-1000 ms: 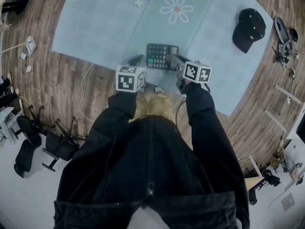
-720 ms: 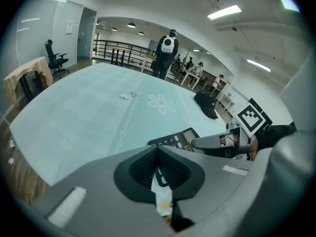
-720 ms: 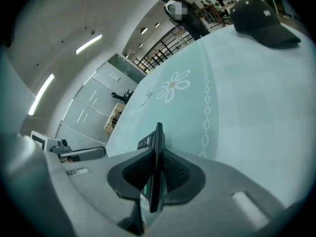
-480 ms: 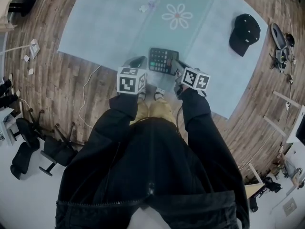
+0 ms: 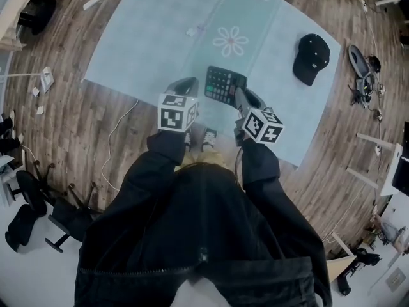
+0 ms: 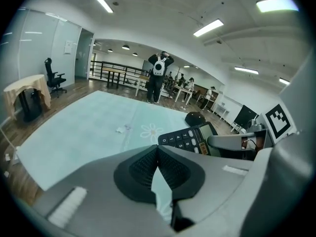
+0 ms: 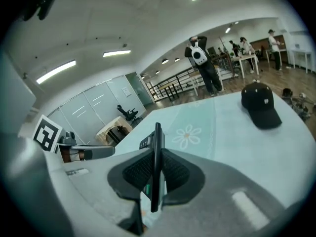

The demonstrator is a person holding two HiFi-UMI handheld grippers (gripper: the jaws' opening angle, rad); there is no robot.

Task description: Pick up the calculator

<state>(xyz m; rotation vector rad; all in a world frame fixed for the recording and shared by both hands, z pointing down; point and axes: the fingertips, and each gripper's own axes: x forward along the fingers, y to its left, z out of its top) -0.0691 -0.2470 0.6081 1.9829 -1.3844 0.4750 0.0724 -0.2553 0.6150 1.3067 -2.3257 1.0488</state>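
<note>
Black calculator (image 5: 225, 85) now lifted clear of the pale-blue mat (image 5: 147, 43) | your right gripper (image 5: 243, 96) has just closed its jaws on its edge; left gripper (image 5: 185, 86) pressed together, empty | pickup looks nearly done; keep your grip

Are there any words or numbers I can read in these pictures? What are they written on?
No text reads clearly here.
calculator: white digits on the keys, too small to be sure of.
cap: a small white mark, too blurred to read.
marker cubes: only black-and-white squares, no letters or numbers.
</note>
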